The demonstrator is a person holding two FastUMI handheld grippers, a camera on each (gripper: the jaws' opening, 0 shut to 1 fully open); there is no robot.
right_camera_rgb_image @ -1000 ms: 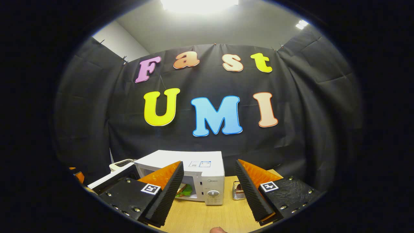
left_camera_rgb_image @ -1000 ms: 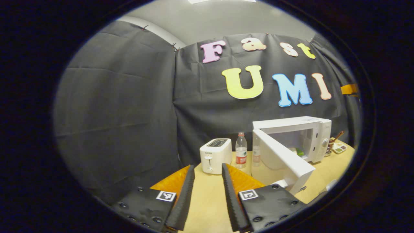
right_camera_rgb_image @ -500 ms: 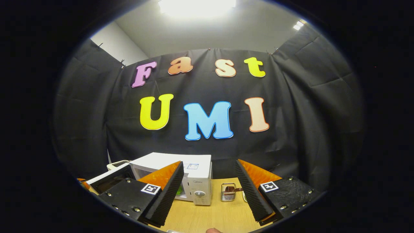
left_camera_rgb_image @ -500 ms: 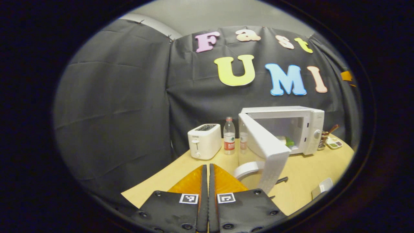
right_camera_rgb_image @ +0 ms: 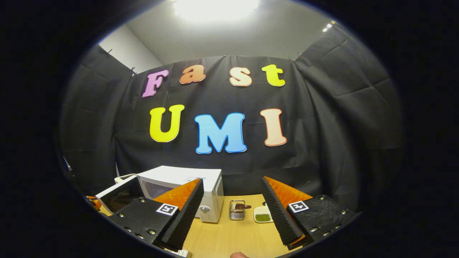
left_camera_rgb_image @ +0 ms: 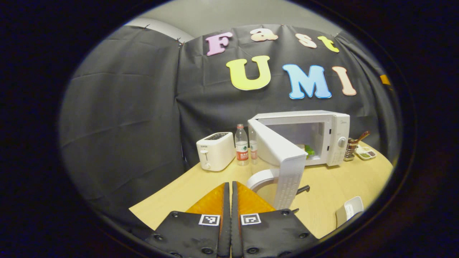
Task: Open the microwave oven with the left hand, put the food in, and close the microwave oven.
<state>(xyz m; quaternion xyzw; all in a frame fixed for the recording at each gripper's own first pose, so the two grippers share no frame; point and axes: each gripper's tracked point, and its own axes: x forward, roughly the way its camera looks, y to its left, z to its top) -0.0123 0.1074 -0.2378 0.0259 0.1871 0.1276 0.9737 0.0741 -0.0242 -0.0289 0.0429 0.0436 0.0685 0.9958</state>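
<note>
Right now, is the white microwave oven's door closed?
No, the white microwave oven's door stands swung open, with the food visible inside the cavity.

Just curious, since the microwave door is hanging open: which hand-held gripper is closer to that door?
Left, as far as I can judge. The left hand-held gripper, fingers together, sits just short of the microwave door. The right hand-held gripper, fingers apart, faces the control side; the door lies off to its left.

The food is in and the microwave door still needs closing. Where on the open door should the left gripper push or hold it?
Judging by its pose, push the microwave door near its free edge, farthest from the hinge, from its outer face; left gripper is shut, suiting a push.
</note>
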